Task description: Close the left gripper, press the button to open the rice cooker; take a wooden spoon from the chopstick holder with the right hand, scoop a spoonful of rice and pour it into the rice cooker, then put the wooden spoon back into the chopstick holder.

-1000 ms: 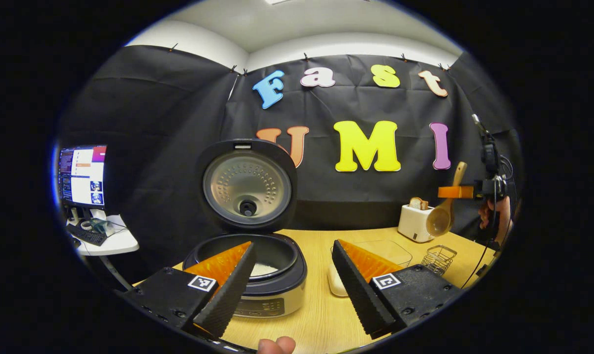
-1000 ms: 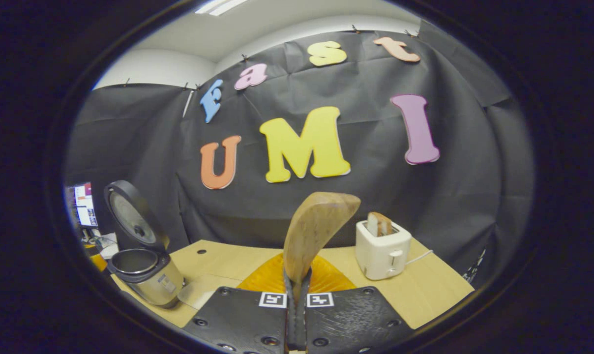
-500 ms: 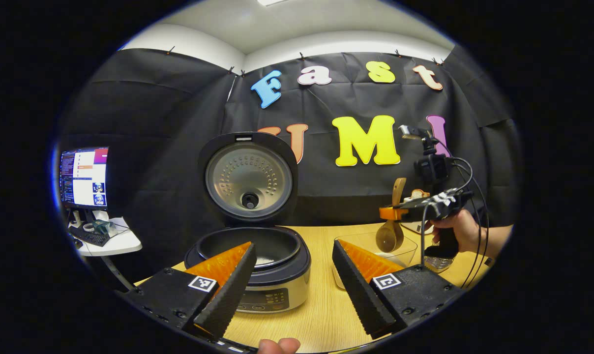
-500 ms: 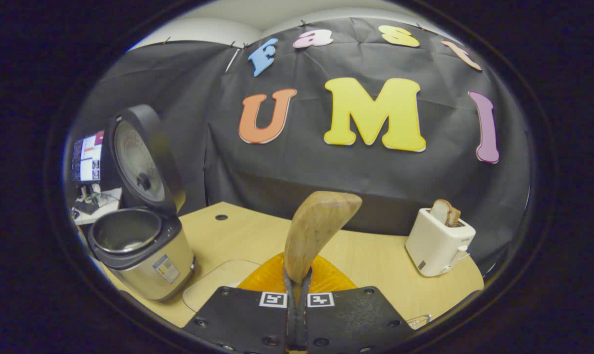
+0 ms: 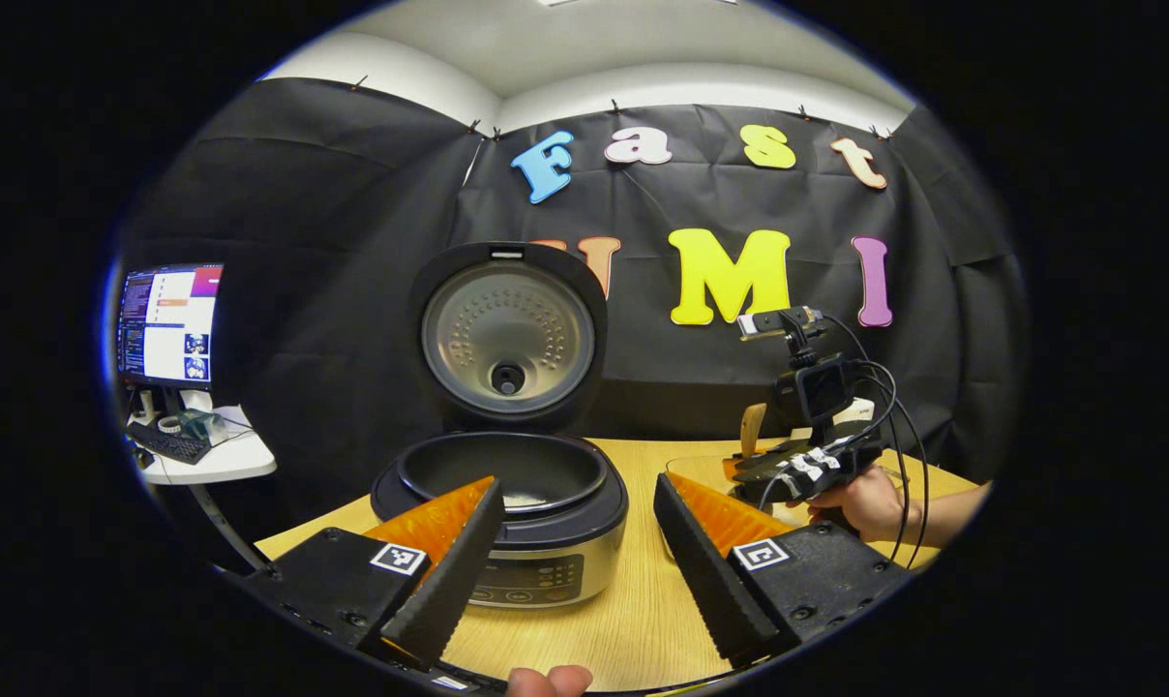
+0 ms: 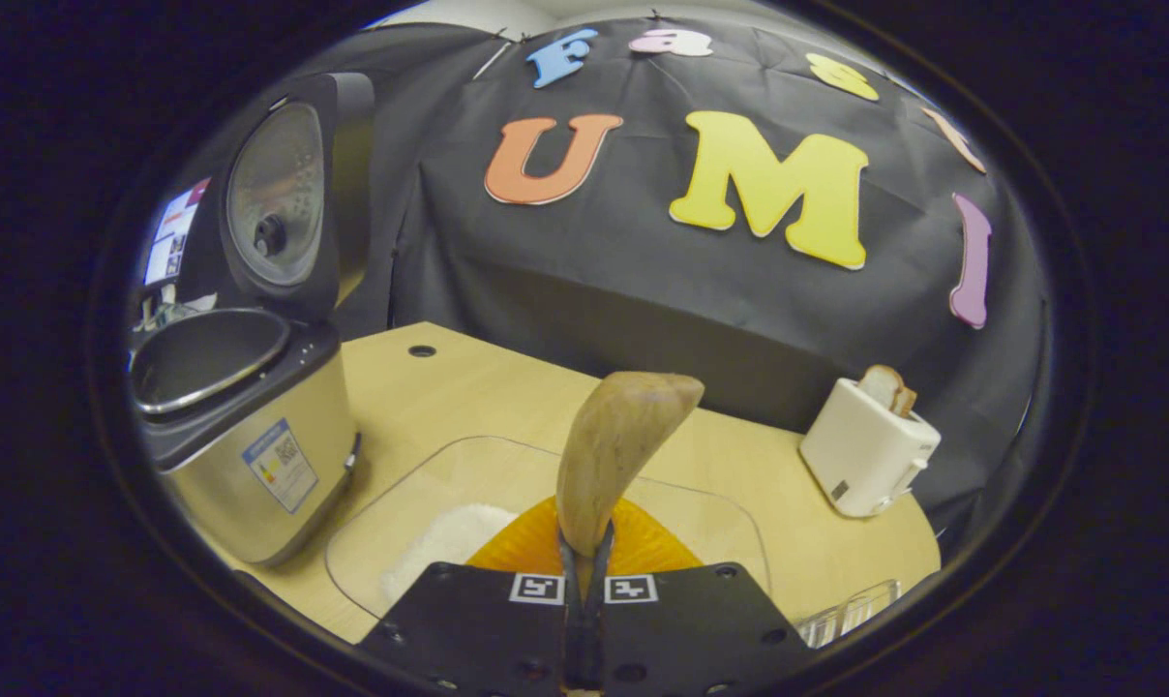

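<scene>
The right claw (image 6: 584,581), clamped on a pale wooden spoon (image 6: 615,445), hovers over a clear rice-filled container (image 6: 420,503) on the light wooden desk (image 6: 468,387), beside the open silver-and-black rice cooker (image 5: 507,503); the left claw (image 5: 575,571) gapes wide, empty.

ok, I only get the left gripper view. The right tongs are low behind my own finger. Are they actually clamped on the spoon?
Observer: Yes. In the right gripper view the right tongs are shut on the handle of the wooden spoon.
Operator: Rice in that tub?
Observer: Yes. A white heap of rice lies in the clear container, left of the spoon in that view.
Operator: Anything behind it?
Observer: A white toaster with a slice of bread in it, standing apart from the container.
</scene>
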